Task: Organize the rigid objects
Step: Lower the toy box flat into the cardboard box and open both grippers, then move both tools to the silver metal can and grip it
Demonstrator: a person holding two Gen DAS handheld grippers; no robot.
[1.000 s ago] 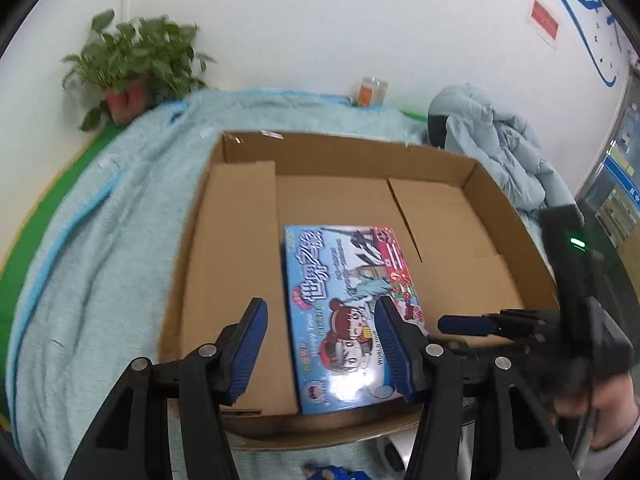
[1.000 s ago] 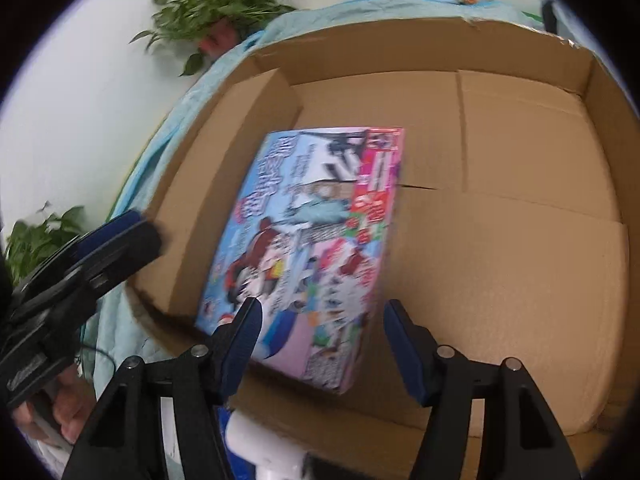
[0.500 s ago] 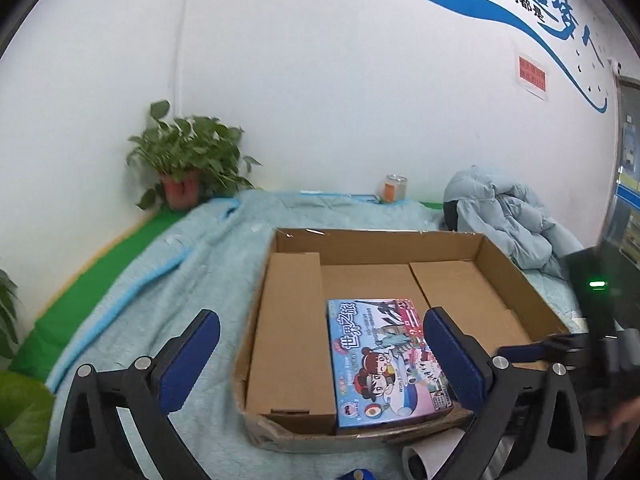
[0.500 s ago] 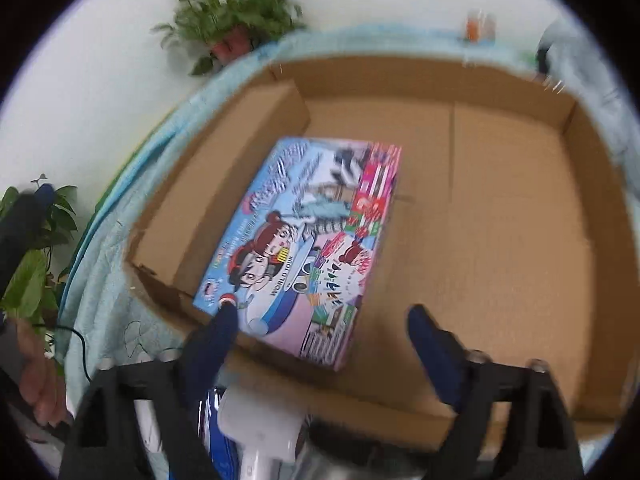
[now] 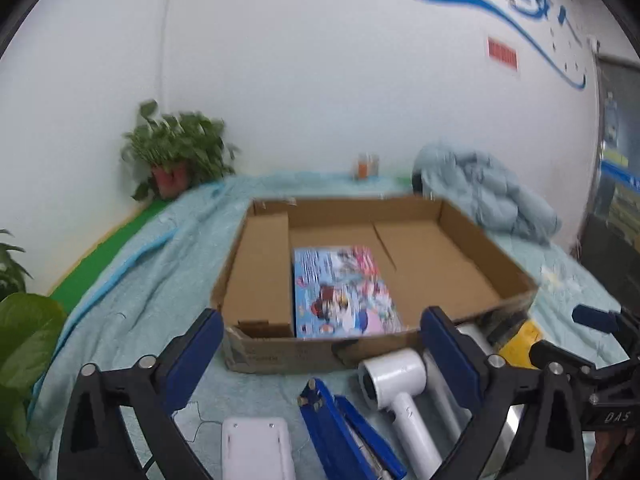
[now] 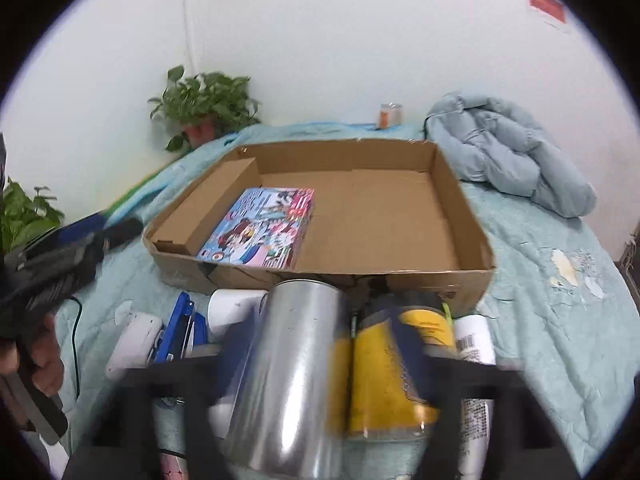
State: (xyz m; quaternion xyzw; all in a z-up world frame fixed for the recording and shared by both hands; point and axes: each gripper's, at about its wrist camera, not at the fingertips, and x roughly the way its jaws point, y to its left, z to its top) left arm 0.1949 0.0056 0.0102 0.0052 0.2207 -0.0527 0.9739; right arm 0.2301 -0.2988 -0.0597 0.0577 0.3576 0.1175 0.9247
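Note:
A colourful game box (image 5: 344, 292) (image 6: 260, 232) lies flat in the open cardboard box (image 5: 280, 354) (image 6: 400, 284), beside its folded left flap. My left gripper (image 5: 320, 320) stands open and empty, back from the box's near wall. Below it lie a white hair dryer (image 5: 394, 376), a blue stapler (image 5: 344, 428) and a white device (image 5: 256, 452). My right gripper (image 6: 324, 340) is blurred and its jaws are opening. A silver can (image 6: 288, 372) and a yellow can (image 6: 392, 372) lie on the bed between and below them, not gripped.
A white barcoded bottle (image 6: 474, 344) lies right of the yellow can. On the light blue bedspread (image 6: 540, 300) there is a crumpled blue jacket (image 6: 512, 160) at the back right. A potted plant (image 6: 204, 108) and an orange can (image 6: 390, 114) stand by the wall.
Both grippers have drawn back from the cardboard box and spread wide, leaving the game box lying inside. The loose items in front of the box have come into view.

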